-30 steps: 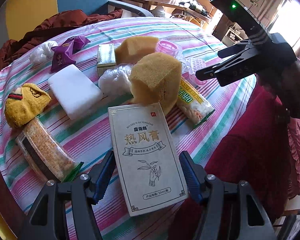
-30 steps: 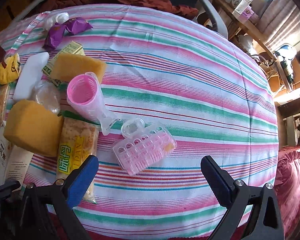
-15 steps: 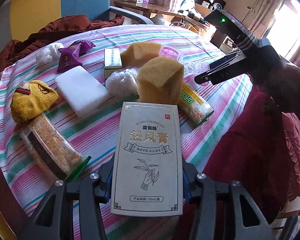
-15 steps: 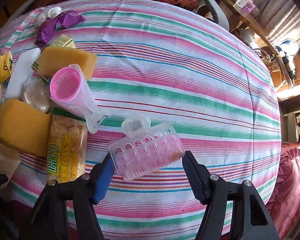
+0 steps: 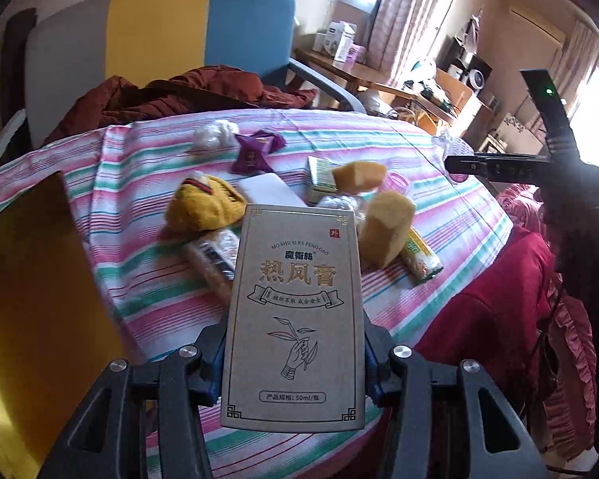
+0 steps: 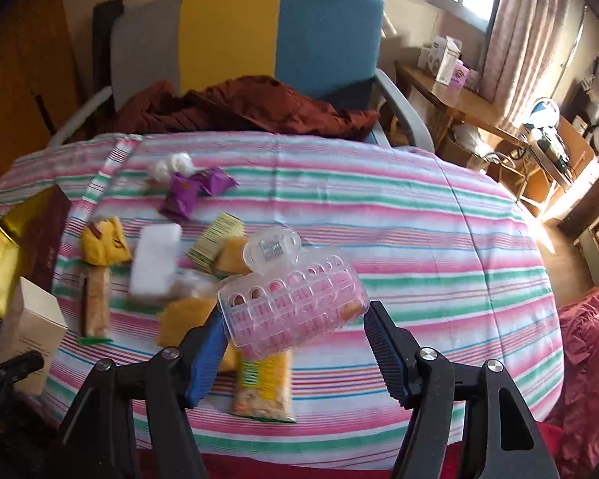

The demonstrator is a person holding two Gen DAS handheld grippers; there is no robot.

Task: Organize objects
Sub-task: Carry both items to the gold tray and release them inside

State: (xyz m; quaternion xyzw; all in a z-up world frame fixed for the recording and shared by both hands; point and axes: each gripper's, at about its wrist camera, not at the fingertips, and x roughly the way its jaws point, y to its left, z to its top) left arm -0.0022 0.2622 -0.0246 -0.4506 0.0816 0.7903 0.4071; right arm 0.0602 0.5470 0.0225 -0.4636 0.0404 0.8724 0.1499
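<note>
Cardboard box (image 5: pixel 295 315) sits bottom centre of the left wrist view, upright, printed face toward the camera; left gripper (image 5: pixel 294 353) closed on its two long edges near the bottom end, box lifted clear of the striped tablecloth (image 5: pixel 147 279); grip low on the box probably leaves the top free for setting it down on end.

Clear plastic case (image 6: pixel 295 299) with pink contents, centre of the right wrist view, tilted, hanging tab uppermost; right gripper (image 6: pixel 295 343) part closed on it, left pad against the case's lower left corner, right pad at or just beside its lower right corner; contact on that side not certain; case appears raised off the cloth.

Both items thus in hand at once, judged as the carry step of sorting.

Behind them, mid-left of the right wrist view, the loose pile: white block (image 6: pixel 155 263), yellow sponge (image 6: pixel 185 315), snack packet (image 6: pixel 263 387), purple wrappers (image 6: pixel 191 191); motion blur here.

Far left edge: gold and brown box (image 6: pixel 16 247), a likely destination, though that is a guess.

Upper frame: chair (image 6: pixel 279 36) with a rust-brown garment (image 6: pixel 239 107) over the seat.
</note>
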